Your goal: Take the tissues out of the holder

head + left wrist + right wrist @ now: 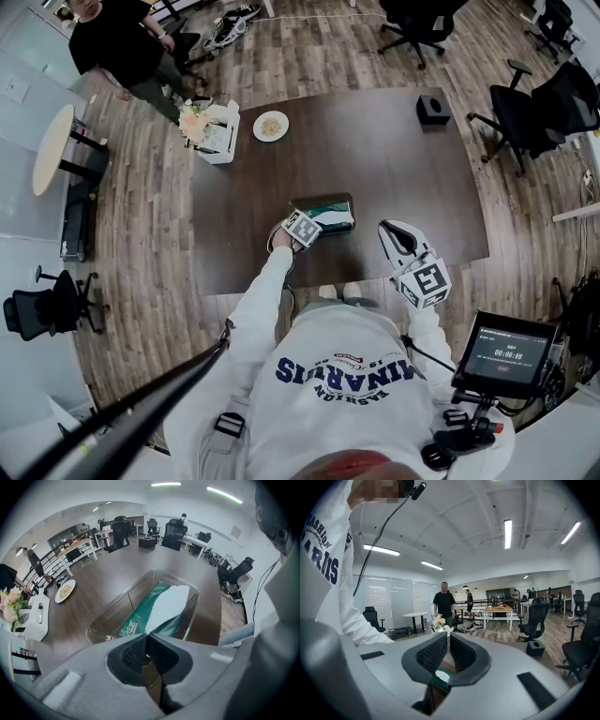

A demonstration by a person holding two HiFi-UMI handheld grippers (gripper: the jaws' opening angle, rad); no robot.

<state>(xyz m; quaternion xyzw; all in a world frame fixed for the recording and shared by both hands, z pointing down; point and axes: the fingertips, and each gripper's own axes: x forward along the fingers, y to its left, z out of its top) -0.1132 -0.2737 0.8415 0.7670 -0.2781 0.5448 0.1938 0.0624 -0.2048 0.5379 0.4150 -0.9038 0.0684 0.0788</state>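
Observation:
A clear plastic holder [323, 200] stands near the front edge of the dark table [375, 159], with a green tissue pack [139, 613] lying inside it. A white tissue [169, 603] rises from the pack's top and narrows to a point at my left gripper [146, 635]. That gripper is shut on the tissue's tip at the holder's [99, 620] near end. In the head view the left gripper [312, 224] sits over the holder's left end. My right gripper [387, 230] hangs shut and empty above the table's front right; its own view shows its jaws [448, 635] together.
At the table's far left stand a white box with flowers [212, 127] and a plate of food [270, 126]. A small black box [433, 110] sits far right. Office chairs [534, 108] ring the table. A person [120, 45] stands beyond. A screen rig [506, 352] hangs at my right hip.

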